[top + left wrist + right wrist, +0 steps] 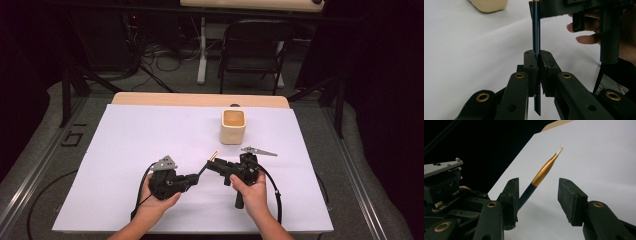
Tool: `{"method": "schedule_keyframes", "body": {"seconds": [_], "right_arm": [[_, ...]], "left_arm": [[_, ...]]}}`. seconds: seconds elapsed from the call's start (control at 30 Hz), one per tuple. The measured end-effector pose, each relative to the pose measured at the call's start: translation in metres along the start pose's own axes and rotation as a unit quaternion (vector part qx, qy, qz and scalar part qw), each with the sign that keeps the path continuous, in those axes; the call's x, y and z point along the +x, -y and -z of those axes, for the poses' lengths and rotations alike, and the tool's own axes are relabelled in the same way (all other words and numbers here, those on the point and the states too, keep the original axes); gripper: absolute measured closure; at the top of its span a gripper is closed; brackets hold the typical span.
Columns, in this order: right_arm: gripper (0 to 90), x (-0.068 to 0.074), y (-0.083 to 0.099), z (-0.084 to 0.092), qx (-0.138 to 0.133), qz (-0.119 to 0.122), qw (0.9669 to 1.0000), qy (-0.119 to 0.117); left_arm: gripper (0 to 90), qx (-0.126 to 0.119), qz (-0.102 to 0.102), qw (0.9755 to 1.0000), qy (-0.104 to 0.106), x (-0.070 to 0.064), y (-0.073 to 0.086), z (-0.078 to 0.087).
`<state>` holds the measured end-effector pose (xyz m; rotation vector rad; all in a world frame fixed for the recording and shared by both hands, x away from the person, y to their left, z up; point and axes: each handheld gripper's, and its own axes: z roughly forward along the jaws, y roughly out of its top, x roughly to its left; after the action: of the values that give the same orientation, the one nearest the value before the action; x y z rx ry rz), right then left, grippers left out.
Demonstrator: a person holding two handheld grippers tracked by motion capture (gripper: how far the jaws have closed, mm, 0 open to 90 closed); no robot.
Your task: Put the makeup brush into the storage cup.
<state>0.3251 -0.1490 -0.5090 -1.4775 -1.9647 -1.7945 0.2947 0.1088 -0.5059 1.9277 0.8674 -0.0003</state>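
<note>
A paintbrush (208, 162) with a dark blue handle, a gold ferrule and a pale tip points up and away over the white table cover. My left gripper (196, 178) is shut on its handle, and in the left gripper view the two jaws press on the handle (536, 32) from both sides. My right gripper (214, 165) is open. In the right gripper view its jaws (539, 195) stand wide apart on either side of the brush (544, 171), with the handle close against the left jaw. A beige square cup (233, 126) stands beyond both grippers.
The white cover (150, 130) spreads over the wooden table, with bare room to the left and right of the hands. A dark folding chair (255, 45) and floor cables lie behind the table. The cup's base (489, 5) shows ahead of the left gripper.
</note>
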Motion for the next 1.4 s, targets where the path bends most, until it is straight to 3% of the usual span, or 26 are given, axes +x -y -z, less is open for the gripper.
{"method": "schedule_keyframes", "body": {"seconds": [0.3, 0.43, 1.4], "right_arm": [[58.1, -0.001, 0.000, 0.002, 0.005, -0.002, 1.0000, 0.003], [61.0, -0.001, 0.000, 0.002, -0.009, -0.002, 0.9999, 0.006], [77.6, -0.004, 0.000, 0.004, 0.003, -0.045, 0.9990, -0.006]], "left_arm": [[84.5, 0.006, -0.008, 1.0000, 0.000, -0.003, 0.002, -0.004], [84.4, 0.013, -0.007, 0.9999, 0.002, -0.003, 0.004, -0.006], [84.4, 0.022, -0.016, 0.9996, 0.001, -0.005, 0.007, -0.011]]}}
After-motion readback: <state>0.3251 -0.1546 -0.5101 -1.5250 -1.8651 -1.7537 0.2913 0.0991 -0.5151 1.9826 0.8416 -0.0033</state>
